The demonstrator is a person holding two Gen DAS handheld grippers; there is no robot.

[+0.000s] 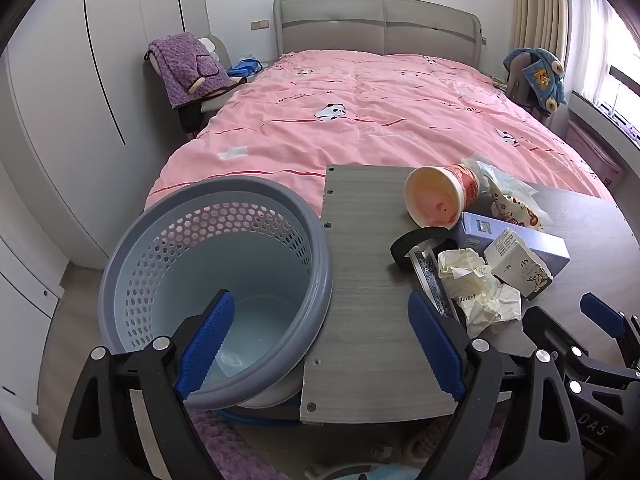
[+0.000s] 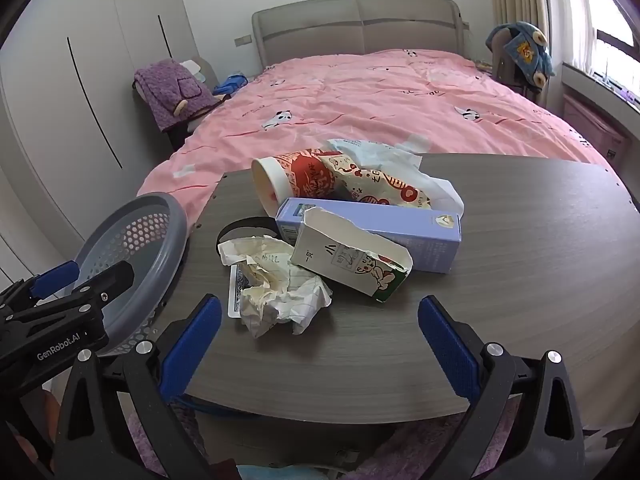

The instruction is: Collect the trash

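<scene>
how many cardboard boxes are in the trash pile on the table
2. The long lavender box lies across the middle of the pile, just in front of the paper cup. The torn white carton leans on its near side, beside the crumpled paper. Others could be hidden underneath.

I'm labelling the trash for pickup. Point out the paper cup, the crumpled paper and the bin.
Paper cup point(image 1: 434, 196): left wrist view, inside of its open mouth.
Crumpled paper point(image 2: 280, 288): right wrist view, middle of the wad.
Bin point(image 1: 224, 196): left wrist view, far rim.
</scene>
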